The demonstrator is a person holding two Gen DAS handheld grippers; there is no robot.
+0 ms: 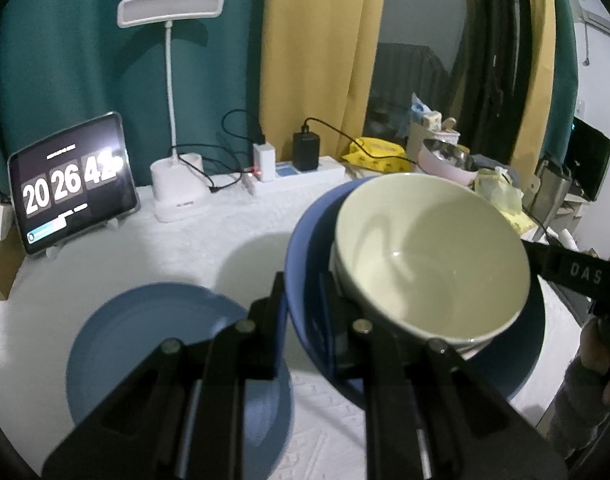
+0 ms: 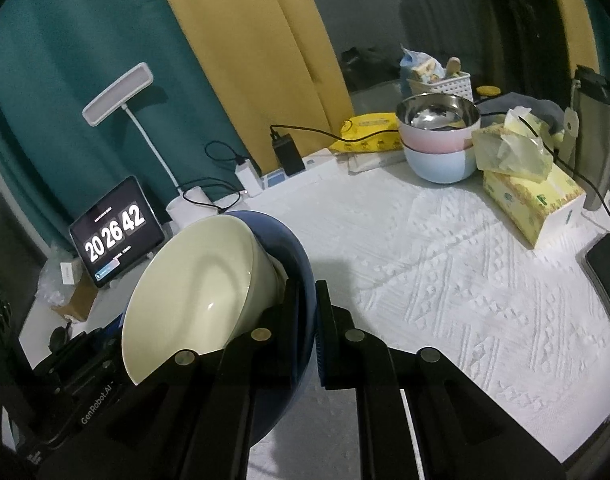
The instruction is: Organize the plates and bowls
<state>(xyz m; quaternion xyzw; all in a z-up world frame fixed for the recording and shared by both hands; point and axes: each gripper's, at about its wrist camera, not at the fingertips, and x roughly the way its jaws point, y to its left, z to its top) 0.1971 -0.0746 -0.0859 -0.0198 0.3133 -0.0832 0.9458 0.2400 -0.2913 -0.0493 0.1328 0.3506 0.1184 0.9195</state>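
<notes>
A dark blue plate [image 1: 305, 248] carries a cream bowl [image 1: 429, 256] and is held in the air above the table by both grippers. My left gripper [image 1: 305, 300] is shut on the plate's left rim. My right gripper [image 2: 308, 312] is shut on the opposite rim of the plate [image 2: 297, 248], with the cream bowl [image 2: 193, 288] tilted to its left. The right gripper's body also shows at the right of the left wrist view [image 1: 577, 276]. A lighter blue plate [image 1: 153, 328] lies flat on the white cloth below the left gripper.
A tablet clock [image 1: 71, 184], a white desk lamp [image 1: 177, 184] and a power strip [image 1: 297, 176] stand at the back. Stacked pink and blue steel bowls [image 2: 439, 140], a tissue box [image 2: 533, 200], a yellow packet [image 2: 369, 132] and a phone [image 2: 605, 260] sit at the right.
</notes>
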